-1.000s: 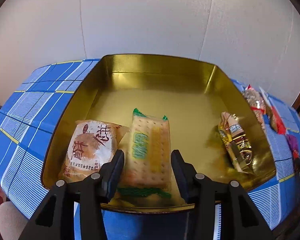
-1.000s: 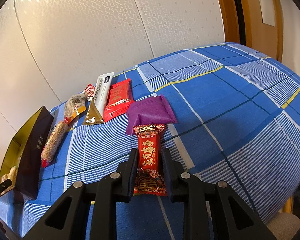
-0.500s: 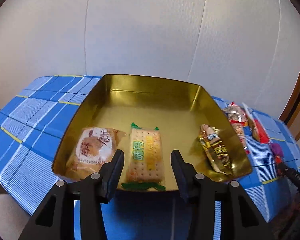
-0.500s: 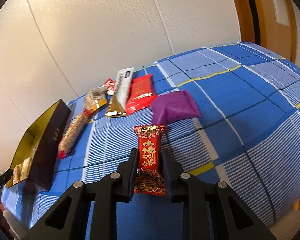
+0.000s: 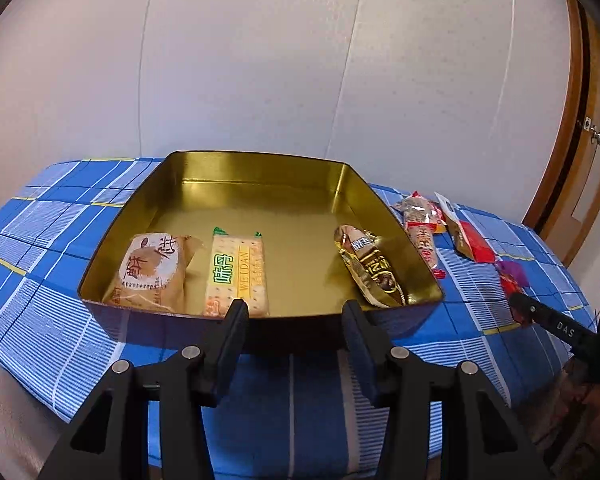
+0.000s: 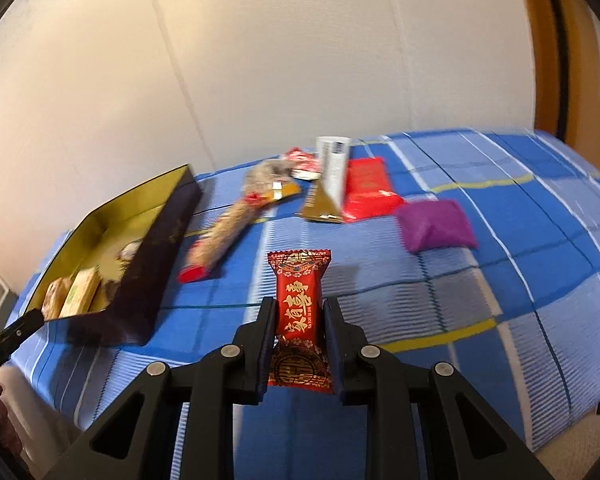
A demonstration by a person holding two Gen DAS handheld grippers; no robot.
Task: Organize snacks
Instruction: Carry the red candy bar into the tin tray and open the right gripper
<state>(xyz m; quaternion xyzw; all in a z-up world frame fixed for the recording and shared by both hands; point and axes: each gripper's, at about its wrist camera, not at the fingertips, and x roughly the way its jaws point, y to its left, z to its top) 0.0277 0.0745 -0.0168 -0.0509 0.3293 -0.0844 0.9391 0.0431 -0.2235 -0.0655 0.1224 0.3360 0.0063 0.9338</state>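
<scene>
While the gold tin [image 5: 260, 184] sits on our blue checked cloth [image 5: 48, 240], three packets lie inside it. Right of the tin, loose snacks [image 6: 364, 188] rest on the cloth. Our left gripper [image 5: 294, 316] hangs before the tin's near wall, jaws apart, empty. Our right gripper [image 6: 298, 316] pinches the red candy [image 6: 299, 300], well right of the tin.

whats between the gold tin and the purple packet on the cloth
In the right wrist view, between the tin and the purple packet lie a long nut bar, a gold-and-white sachet and a flat red packet, all loose on the cloth.
</scene>
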